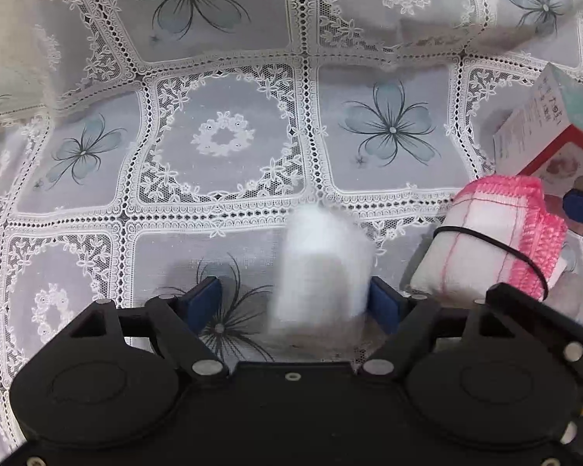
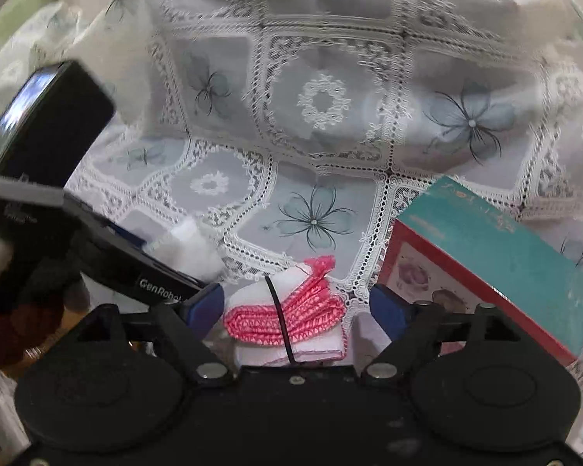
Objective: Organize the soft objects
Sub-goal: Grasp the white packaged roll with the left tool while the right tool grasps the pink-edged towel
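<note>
Cotton wad [image 1: 322, 268], white and fuzzy, sits between the blue pads of the left claw [image 1: 291, 303]: the right pad touches it while the left pad stands clear, so the claw is spread and not gripping. The wad looks nearly weightless and very compressible; a squeeze across its middle should hold it, though loose fibres may cling to the pads.

Just to that claw's right lies a folded cloth bundle [image 1: 489, 240], white weave with a pink stitched border, bound by a thin black band [image 1: 486, 239]. From the right wrist view the same cloth bundle [image 2: 291, 320] rests between the pads of the right claw [image 2: 297, 306], with a gap on each side, so this claw is released too. The bundle should be soft but firmer than the cotton, light, and unlikely to slip; taking it across the folded thickness near the band seems safest.

Beyond and to the right of the right claw stands a cardboard box [image 2: 497, 256], teal-topped with red edging, stiff and angular. Underneath everything, a lace-patterned floral cloth [image 1: 221, 139] covers the counter.
</note>
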### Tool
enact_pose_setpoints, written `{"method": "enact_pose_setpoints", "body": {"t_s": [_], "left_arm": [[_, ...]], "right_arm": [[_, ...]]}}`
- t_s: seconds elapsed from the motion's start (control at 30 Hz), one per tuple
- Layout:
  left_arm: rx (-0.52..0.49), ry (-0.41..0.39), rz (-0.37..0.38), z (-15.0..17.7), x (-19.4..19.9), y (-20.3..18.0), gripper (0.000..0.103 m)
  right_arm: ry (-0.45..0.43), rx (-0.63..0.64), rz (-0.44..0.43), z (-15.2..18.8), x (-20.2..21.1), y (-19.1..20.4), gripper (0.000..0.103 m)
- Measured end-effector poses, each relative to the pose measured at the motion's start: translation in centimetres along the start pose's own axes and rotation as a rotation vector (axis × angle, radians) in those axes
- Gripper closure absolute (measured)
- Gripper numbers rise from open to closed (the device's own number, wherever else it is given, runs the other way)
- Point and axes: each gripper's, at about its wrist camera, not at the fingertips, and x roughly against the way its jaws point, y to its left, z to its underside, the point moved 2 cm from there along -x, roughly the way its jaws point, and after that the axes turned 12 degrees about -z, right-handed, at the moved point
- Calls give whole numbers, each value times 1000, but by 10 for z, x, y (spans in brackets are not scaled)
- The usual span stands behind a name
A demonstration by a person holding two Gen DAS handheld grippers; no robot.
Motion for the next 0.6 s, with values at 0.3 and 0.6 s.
{"method": "enact_pose_setpoints", "body": {"t_s": [0.3, 0.6], "left_arm": [[88, 10, -19, -12, -2, 41, 50], [121, -1, -33, -13, -9, 68, 26]], "right_arm": [[74, 75, 2, 2, -21, 11, 18], [97, 59, -5, 0, -36, 10, 19]]}}
